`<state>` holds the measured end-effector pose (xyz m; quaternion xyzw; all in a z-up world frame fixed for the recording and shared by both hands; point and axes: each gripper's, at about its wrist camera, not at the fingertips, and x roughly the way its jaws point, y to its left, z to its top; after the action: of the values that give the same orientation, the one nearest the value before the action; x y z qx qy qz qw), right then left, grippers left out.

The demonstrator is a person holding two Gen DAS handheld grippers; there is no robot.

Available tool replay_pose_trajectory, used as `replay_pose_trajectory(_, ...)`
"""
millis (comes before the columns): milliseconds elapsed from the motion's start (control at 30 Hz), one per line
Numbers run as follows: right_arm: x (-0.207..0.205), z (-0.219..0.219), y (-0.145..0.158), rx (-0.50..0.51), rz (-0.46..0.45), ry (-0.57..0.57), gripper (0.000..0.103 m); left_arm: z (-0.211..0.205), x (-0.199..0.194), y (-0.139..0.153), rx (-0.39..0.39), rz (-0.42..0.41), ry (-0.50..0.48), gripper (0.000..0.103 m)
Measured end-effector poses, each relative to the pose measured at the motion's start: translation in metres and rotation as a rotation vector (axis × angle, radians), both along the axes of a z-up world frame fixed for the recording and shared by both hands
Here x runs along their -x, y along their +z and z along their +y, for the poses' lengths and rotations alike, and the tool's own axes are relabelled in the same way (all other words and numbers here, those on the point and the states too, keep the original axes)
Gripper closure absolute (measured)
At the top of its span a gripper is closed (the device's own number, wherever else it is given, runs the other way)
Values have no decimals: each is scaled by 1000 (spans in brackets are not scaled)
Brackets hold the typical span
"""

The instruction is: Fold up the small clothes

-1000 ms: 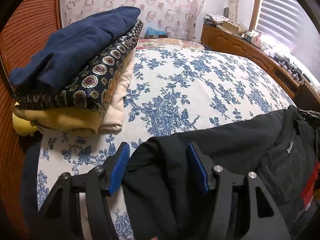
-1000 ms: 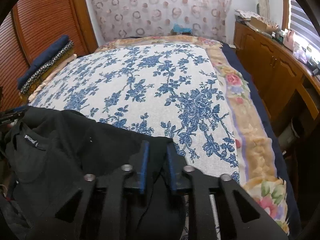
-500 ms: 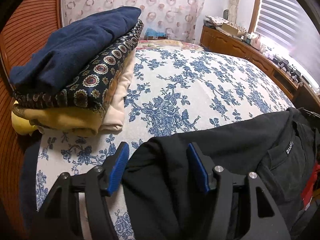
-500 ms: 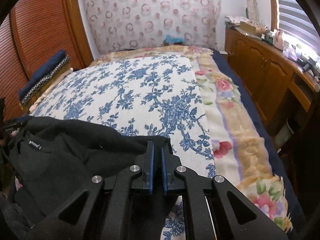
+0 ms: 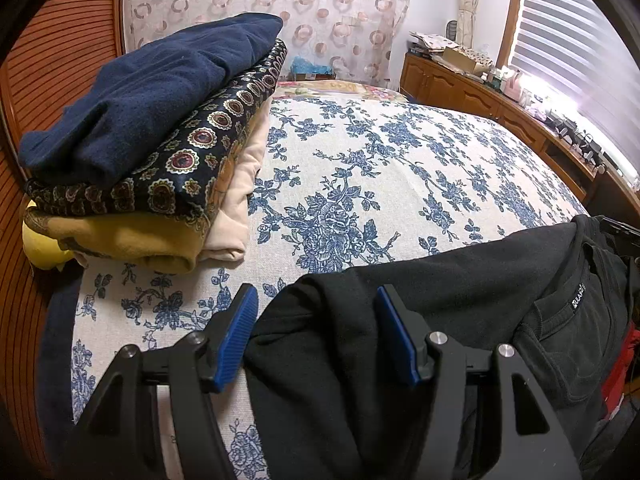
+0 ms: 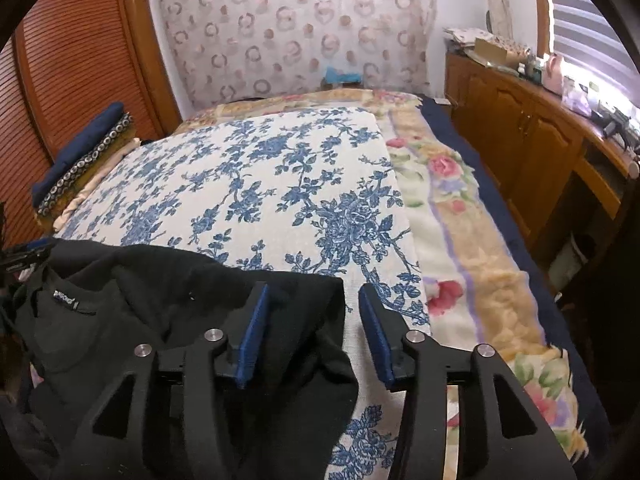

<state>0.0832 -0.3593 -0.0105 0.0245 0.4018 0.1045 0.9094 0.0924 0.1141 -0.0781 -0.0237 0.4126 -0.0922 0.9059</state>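
A black garment [image 5: 460, 288] lies crumpled along the near edge of the bed [image 5: 380, 168], on a white cover printed with blue flowers; its neckline with a small label shows toward the right in the left wrist view and toward the left in the right wrist view. The left tongs [image 5: 316, 332] stand apart with a bunched fold of the black cloth between the blue pads [image 5: 236, 336]; whether the pads press on it cannot be told. The right tongs [image 6: 310, 334] have just been opening and now stand apart over the garment's right-hand end: the cloth lies between them against the left pad, while the right pad is clear of it, over bare cover. At the far left of the bed, beside a slatted wooden door [image 6: 72, 60], sits a stack of folded clothes [image 5: 152, 144], navy on top, then a patterned dark piece, then yellow and cream
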Motion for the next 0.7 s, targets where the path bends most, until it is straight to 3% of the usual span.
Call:
replay_pose_trajectory(67,-4,1,-3,-38,9,17,48,0,0,0,0,0,0,42)
replay_pose_trajectory(267,-13,6,-13,32,39,-21,46,0,0,0,-1,0,0,42)
replay_pose_trajectory(500,-6,10,-15,50,33,24,46,-1,1,0,-5,1,4,42)
replay_pose_trajectory(600,-5,15,-14,53,37,61,62,-2,-1,1,-19,8,3,42)
replay_pose_trajectory(667,-4,19,-13,42,43,80,79,-2,0,2,-3,11,-14,60)
replay_pose_trajectory(700,-3,20,-13,35,45,93,83,-3,1,3,11,13,-28,64)
